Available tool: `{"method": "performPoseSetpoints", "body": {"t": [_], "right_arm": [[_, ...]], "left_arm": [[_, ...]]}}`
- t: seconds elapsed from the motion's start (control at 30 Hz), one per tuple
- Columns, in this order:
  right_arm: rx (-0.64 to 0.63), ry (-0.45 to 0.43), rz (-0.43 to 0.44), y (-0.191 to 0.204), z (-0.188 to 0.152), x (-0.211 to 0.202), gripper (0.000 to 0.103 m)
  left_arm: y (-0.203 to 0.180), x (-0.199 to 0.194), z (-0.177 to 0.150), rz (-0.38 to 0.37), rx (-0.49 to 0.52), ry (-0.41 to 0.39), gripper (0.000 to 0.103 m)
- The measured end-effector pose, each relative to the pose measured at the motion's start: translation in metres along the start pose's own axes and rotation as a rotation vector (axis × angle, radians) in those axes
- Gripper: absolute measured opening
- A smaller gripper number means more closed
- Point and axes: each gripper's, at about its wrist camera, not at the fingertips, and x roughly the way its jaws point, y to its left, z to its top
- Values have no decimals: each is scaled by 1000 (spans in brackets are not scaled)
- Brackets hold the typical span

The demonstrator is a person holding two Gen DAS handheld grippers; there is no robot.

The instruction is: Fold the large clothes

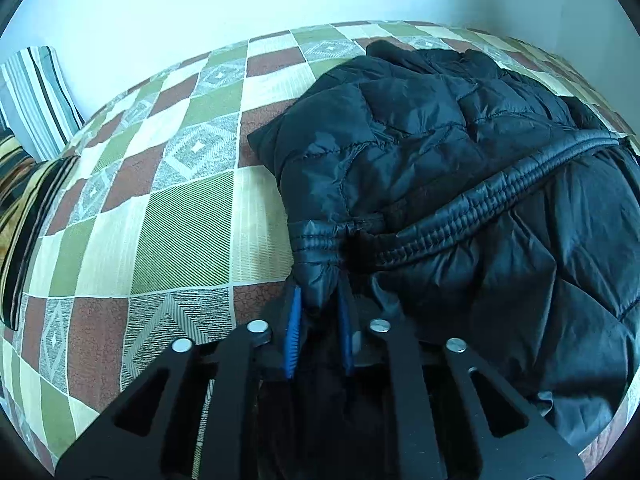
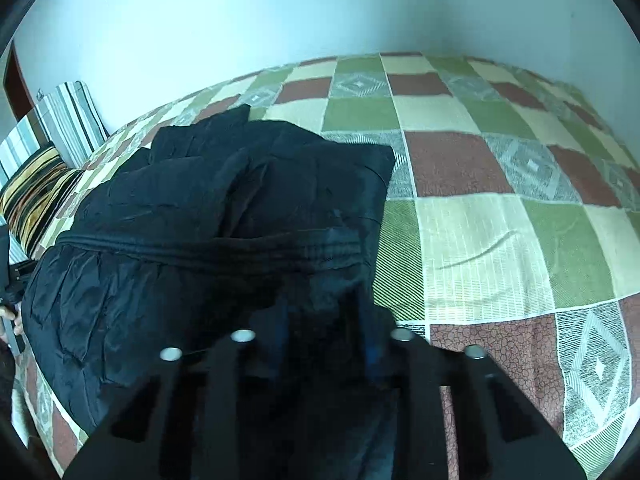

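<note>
A black quilted puffer jacket lies bunched on a bed with a checked cover. Its ribbed hem band runs across the top of the pile. My left gripper is shut on the jacket's hem corner, with fabric pinched between the blue pads. In the right wrist view the jacket fills the left half of the bed. My right gripper is shut on the jacket's other hem corner; its fingers are mostly hidden by dark fabric.
Striped pillows lean against the pale wall at the head of the bed; they also show in the right wrist view. A dark striped cushion lies beside them. Bare bed cover extends right of the jacket in the right wrist view.
</note>
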Motion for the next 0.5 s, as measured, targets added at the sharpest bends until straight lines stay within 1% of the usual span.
{"method": "performPoseSetpoints", "body": {"t": [0.07,0.13,0.23,0.33,0.43,0.5], "right_arm": [[-14,-22,-14,6,-2,-7,14],[-26,-55,-32,10,-2,-17,11],[-36,-116,-44,15,-1,-37,9],[-40,-174,-38,17,4,-55,9],[-44,-222,-38,21,14,-65,9],[-38,-253,-40,23,27,-68,9]], "left_arm": [[0,-5,0,16,-11,-22,11],[1,-16,0,35,-30,-58,10],[4,-37,-1,66,-50,-119,9],[8,-58,3,80,-76,-180,9],[9,-75,15,103,-91,-231,9],[9,-81,25,119,-90,-260,9]]}}
